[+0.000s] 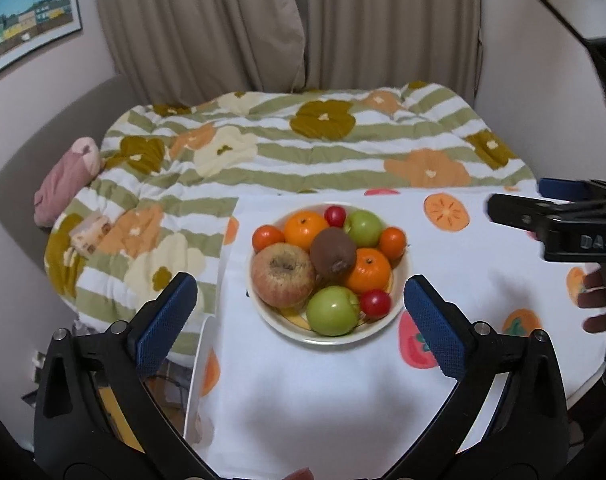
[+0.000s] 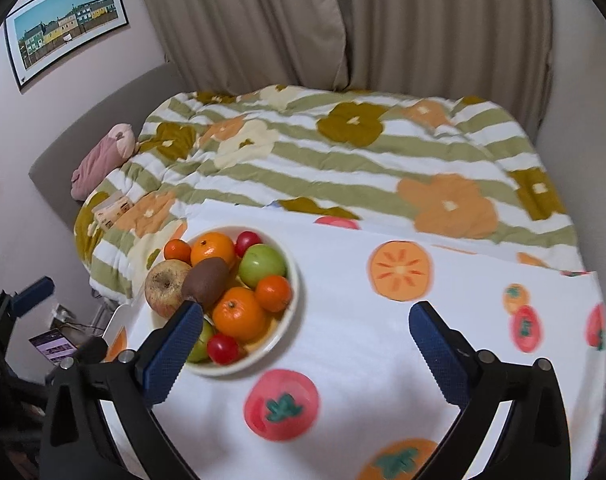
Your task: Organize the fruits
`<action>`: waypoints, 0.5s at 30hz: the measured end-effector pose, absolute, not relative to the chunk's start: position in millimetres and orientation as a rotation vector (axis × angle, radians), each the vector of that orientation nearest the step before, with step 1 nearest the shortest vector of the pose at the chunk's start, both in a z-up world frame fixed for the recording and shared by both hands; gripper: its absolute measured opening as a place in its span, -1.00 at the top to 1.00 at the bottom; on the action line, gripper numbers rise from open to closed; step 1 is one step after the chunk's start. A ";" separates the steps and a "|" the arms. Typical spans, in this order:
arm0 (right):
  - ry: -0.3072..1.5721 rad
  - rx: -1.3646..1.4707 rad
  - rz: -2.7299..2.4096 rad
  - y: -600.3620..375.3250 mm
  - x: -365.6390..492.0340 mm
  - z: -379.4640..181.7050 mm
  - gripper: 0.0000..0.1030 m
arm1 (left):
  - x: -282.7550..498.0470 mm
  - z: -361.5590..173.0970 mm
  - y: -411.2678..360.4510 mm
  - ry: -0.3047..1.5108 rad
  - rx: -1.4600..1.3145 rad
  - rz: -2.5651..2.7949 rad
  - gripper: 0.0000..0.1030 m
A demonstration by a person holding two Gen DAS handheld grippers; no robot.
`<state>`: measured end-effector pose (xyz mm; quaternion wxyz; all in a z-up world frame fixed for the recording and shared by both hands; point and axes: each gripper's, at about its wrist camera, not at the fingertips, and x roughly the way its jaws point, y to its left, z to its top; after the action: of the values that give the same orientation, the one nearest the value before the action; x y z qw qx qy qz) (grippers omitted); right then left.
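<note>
Behind fruit-print tablecloth [image 1: 483,260]: floral quilt [image 1: 303,152], beige curtains [image 1: 263,20], framed picture [image 1: 31,12].

Two fisheye views, each looking forward and down along a hand-held gripper's two blue-padded fingers from above a table with a fruit-print cloth [image 1: 303,380]. The left wrist view faces the fruit bowl [image 1: 399,312] almost head-on, close, at centre. The right wrist view sits further right, so the bowl [image 2: 291,308] falls left of centre. Both share the bowl, the floral quilt [image 1: 303,160] beyond, the far curtains [image 2: 343,20] and a framed picture [image 2: 67,20] at far left.
</note>
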<state>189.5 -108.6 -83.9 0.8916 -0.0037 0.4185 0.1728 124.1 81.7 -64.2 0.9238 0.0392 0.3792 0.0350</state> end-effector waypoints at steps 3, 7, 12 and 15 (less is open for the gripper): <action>0.850 -0.012 0.307 -126.4 167.8 -64.2 -1.00 | 114.0 -51.0 74.9 0.764 0.081 0.070 -1.00; 0.835 0.002 0.220 -150.3 139.9 -45.7 -1.00 | 102.6 -38.6 64.2 0.760 0.081 0.064 -1.00; 0.822 0.010 0.142 -173.2 107.6 -35.7 -1.00 | 86.9 -27.0 51.6 0.749 0.067 0.067 -1.00; 0.820 0.006 0.122 -178.8 91.8 -35.5 -1.00 | 76.0 -21.9 45.7 0.731 0.043 0.054 -1.00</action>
<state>91.8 -178.8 -35.5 0.9154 0.0031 0.3982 0.0592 76.0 45.7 -21.9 0.9333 0.0211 0.3575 0.0263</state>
